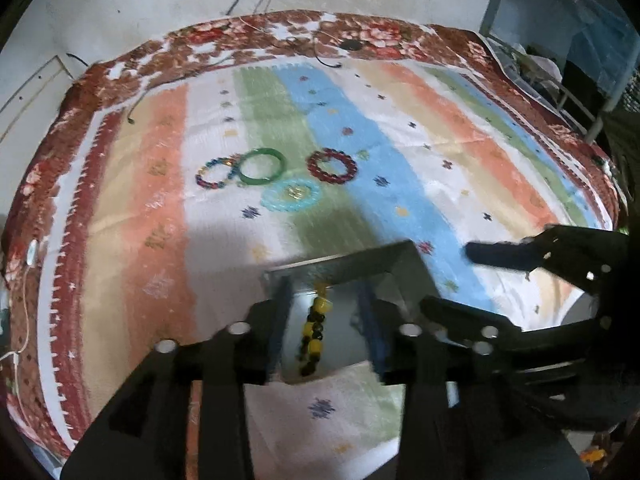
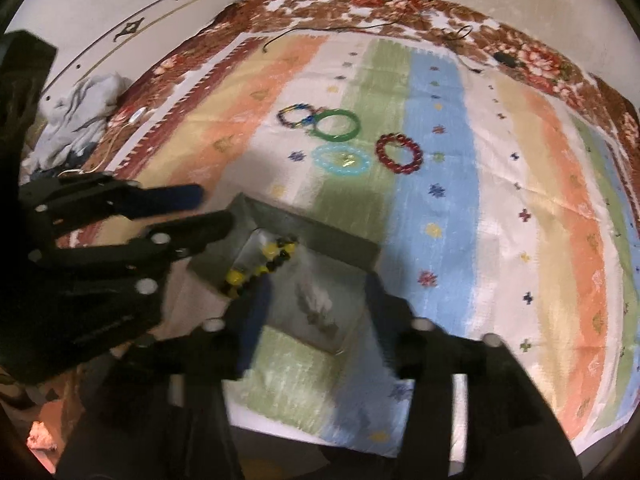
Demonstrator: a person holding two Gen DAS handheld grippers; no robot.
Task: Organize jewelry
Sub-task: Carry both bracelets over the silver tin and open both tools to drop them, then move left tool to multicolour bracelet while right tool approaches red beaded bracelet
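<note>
Nearest, the left gripper hangs over a small open box with dark grey walls that sits on a striped cloth. Its jaws stand partly apart, and nothing is pressed between them. A yellow-and-black beaded bracelet lies inside the box, along its left side, seen through the gap between the fingers. The right gripper hovers over the same box from the other side, its jaws also apart and gripping nothing; the bracelet lies just beside its left finger, though the blur hides whether they touch.

Farther out on the cloth, well apart from the box, four more bracelets lie flat in a loose cluster: a pale blue beaded one nearest, a dark red beaded one, a smooth green bangle, and a multicoloured beaded one touching the bangle.
</note>
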